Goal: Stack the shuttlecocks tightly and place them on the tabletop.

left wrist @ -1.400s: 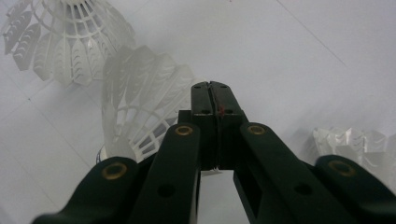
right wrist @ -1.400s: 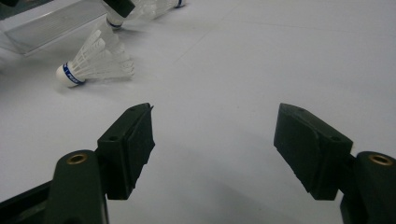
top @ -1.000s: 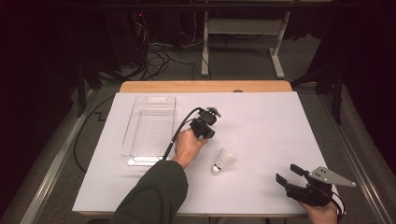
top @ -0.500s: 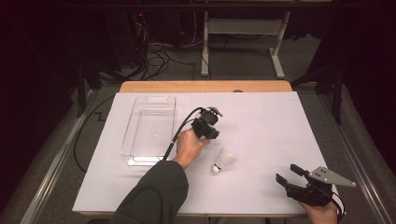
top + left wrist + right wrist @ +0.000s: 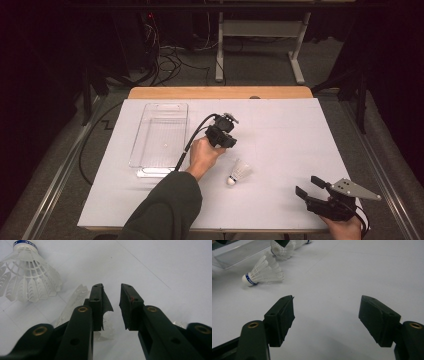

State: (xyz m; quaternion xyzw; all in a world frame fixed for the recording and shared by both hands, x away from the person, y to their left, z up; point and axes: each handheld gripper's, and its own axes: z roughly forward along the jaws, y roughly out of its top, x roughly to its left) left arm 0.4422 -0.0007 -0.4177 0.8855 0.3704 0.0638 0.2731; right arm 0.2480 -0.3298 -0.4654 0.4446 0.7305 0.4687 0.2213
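The left tongs [image 5: 111,293] have just been opening and now stand apart, pads clear of the near shuttlecock [image 5: 73,301] lying under them on the desk [image 5: 300,130], which suggests a release; the blue-banded shuttlecock [image 5: 240,173] lies at their 4 o'clock in the high view, and the right tongs [image 5: 312,186] gape wide and empty.

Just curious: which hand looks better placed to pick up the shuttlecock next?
Probably the left: the left gripper, jaws just opened, nothing between them, sits right beside the shuttlecock, while the right gripper rests off near the table's corner.
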